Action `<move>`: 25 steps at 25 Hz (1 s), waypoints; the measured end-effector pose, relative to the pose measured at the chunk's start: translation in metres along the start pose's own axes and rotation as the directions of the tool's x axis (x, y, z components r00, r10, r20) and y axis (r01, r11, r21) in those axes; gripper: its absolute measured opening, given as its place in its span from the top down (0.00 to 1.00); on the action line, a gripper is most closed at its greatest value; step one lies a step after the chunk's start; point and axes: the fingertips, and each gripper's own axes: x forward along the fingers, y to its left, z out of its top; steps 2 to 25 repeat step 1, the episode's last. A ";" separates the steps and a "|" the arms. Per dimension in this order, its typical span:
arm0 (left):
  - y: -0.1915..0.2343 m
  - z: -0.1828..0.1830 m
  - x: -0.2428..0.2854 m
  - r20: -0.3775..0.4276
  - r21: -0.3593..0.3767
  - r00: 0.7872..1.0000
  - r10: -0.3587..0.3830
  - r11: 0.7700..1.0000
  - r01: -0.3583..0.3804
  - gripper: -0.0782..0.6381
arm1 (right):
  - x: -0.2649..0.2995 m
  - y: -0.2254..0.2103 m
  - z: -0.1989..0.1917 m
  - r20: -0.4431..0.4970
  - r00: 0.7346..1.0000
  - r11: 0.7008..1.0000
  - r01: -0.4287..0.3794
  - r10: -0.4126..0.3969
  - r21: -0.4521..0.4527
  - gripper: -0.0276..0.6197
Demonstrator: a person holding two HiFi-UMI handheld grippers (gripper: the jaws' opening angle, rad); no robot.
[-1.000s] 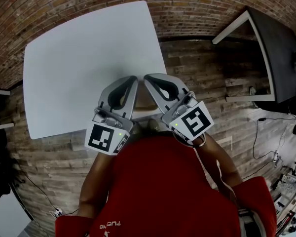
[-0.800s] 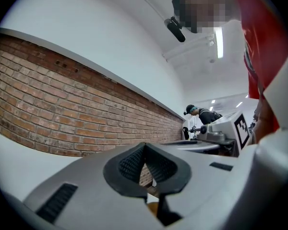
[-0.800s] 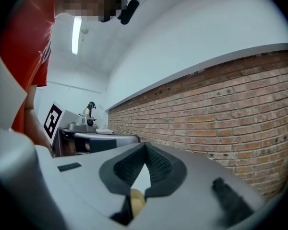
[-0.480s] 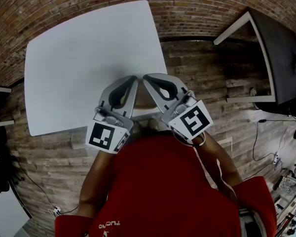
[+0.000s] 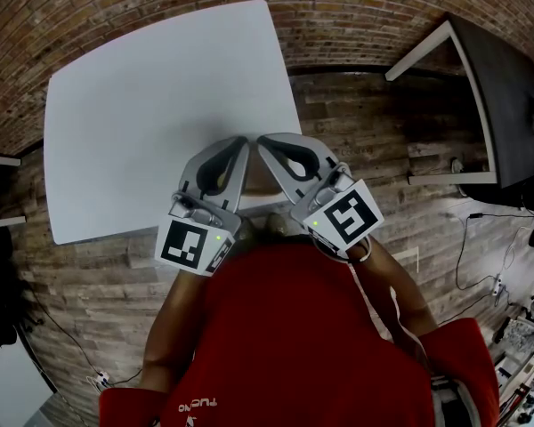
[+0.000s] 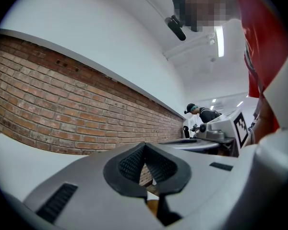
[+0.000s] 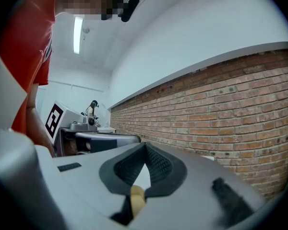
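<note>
- The left gripper (image 5: pixel 241 142) is clenched, and its ribbed black pads (image 6: pixel 129 164) meet at a point with nothing between them.
- The right gripper (image 5: pixel 263 140) is likewise squeezed closed on nothing, its smooth grey shell tapering to the same rubbery wedge.
- Both are tucked against the person's red shirt (image 5: pixel 311 336), tips angled towards each other. This looks like a resting hold, not a reach.
- The white table (image 5: pixel 142 87) lies just under the tips. It is a matte, round-cornered slab between the rough brick wall (image 5: pixel 116 7) and the plank floor (image 5: pixel 383 123).

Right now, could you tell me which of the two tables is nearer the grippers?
The white table: the left gripper and right gripper reach over its near edge; the dark table stands apart at the right.
</note>
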 end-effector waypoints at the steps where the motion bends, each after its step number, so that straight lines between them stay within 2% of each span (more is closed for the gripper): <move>1: 0.000 0.000 0.000 0.000 0.000 1.000 0.000 1.000 0.000 0.87 | 0.000 0.000 0.000 -0.004 1.000 1.000 -0.001 0.001 0.002 0.91; 25: 0.000 0.000 0.000 0.000 0.000 1.000 0.000 1.000 0.000 0.87 | 0.000 0.000 0.000 -0.004 1.000 1.000 -0.001 0.001 0.002 0.91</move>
